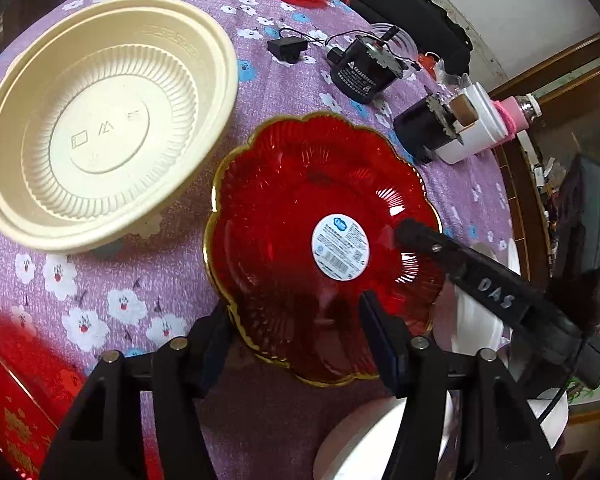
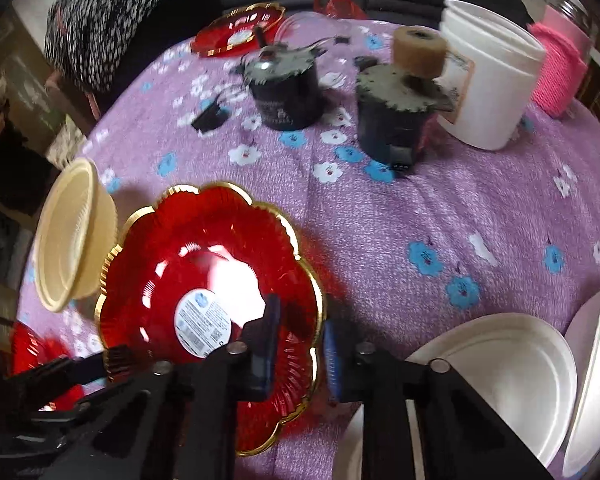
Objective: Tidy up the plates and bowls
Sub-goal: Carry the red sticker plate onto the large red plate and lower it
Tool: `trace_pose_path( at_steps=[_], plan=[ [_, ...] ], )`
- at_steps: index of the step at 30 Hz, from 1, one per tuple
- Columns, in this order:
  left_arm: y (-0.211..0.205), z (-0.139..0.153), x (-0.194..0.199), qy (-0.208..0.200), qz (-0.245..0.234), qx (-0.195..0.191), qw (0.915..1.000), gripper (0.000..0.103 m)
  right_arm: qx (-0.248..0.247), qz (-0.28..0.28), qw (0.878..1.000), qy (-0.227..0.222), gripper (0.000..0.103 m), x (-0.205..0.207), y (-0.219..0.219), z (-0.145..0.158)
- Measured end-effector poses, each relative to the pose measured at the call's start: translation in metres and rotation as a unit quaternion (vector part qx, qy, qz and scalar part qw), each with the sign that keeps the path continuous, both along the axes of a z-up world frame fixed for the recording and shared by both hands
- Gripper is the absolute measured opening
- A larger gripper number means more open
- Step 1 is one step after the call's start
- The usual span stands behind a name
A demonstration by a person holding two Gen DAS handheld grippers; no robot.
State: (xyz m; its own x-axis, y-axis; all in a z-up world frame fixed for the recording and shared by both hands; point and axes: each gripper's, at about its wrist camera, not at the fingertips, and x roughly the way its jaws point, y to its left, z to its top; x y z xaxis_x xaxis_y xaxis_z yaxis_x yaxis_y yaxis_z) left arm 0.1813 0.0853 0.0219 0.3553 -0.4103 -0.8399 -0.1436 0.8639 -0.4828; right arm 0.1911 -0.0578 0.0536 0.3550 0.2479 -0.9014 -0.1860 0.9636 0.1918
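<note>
As we go from the left side of the worktop (image 1: 188, 296) toward the right, we meet first the cream bowl (image 1: 100, 128), a ribbed plastic one that looks light and a little flexible; its thick rolled rim seems the natural place to pinch it. Next to it, almost touching, is the red plate (image 1: 316, 240) with the scalloped gold edge and a round white label in its centre. We judge it to be thin, glossy plastic, light but slippery, so the grip belongs on the rim and not on the smooth floor. The left claw (image 1: 296, 332) is wide, one finger outside the near rim and the other over the inside of the plate, not closed on it. The right claw (image 2: 300, 344) straddles the opposite rim, its jaws narrow; whether the pads truly press the plate we cannot tell, because this view is blurred. Further right lie the white plates (image 2: 512, 364), which seem light and rigid. At the far end of the cloth a second red plate (image 2: 236, 32) waits, well apart.
</note>
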Motion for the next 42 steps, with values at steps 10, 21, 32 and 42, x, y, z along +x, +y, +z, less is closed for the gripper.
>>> trace_pose_path(
  at_steps=[10, 21, 32, 42],
  plan=[
    [-0.007, 0.041, -0.040, -0.053, -0.004, 0.008, 0.9986, 0.057, 0.003, -0.010, 0.999, -0.051, 0.011, -0.045, -0.011, 0.046],
    [0.038, 0.076, -0.113, -0.103, 0.032, 0.018, 0.9940, 0.057, 0.010, 0.020, 0.995, -0.099, 0.011, -0.106, 0.038, 0.085],
    [0.132, 0.083, -0.199, -0.127, 0.114, 0.048, 0.9842, 0.057, 0.039, 0.091, 0.990, -0.097, 0.013, -0.154, 0.140, 0.079],
    [0.177, 0.041, -0.221, -0.086, 0.155, 0.066, 0.9820, 0.057, 0.043, 0.123, 0.990, -0.048, 0.015, -0.179, 0.200, 0.022]
  ],
)
